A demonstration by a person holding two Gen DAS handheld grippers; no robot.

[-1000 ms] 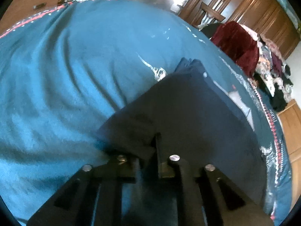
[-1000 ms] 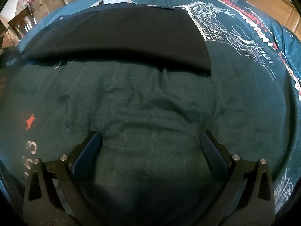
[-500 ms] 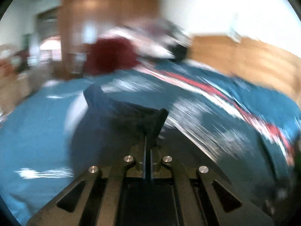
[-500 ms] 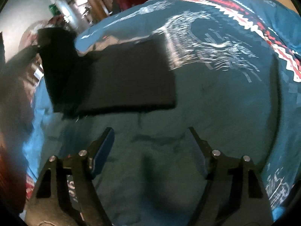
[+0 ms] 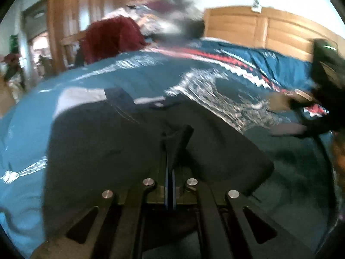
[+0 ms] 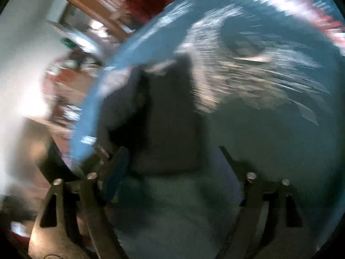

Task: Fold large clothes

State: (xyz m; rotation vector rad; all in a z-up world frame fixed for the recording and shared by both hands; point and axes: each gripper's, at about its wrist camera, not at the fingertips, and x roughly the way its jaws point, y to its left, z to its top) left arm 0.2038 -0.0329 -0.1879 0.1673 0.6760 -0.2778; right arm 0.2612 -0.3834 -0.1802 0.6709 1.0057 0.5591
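Note:
A dark navy folded garment (image 5: 112,151) lies on the teal patterned bedspread (image 5: 151,71). My left gripper (image 5: 170,168) is shut on a pinched fold of the garment, which sticks up between its jaws. In the blurred right wrist view the garment (image 6: 170,116) lies as a dark rectangle just ahead of my right gripper (image 6: 172,157), which is open and empty above the bedspread (image 6: 269,151). The right gripper's body also shows at the right edge of the left wrist view (image 5: 323,90).
A wooden headboard (image 5: 258,28) stands behind the bed. A dark red cloth (image 5: 112,36) hangs over a chair beside a pile of mixed clothes (image 5: 163,13). Wooden cupboards (image 5: 103,4) line the wall. The bed's left edge (image 6: 94,116) drops off beside the garment.
My left gripper has folded the garment's pinched edge over and lowered it toward the bed. My right gripper has swung left toward the garment, staying open; both views are motion-blurred.

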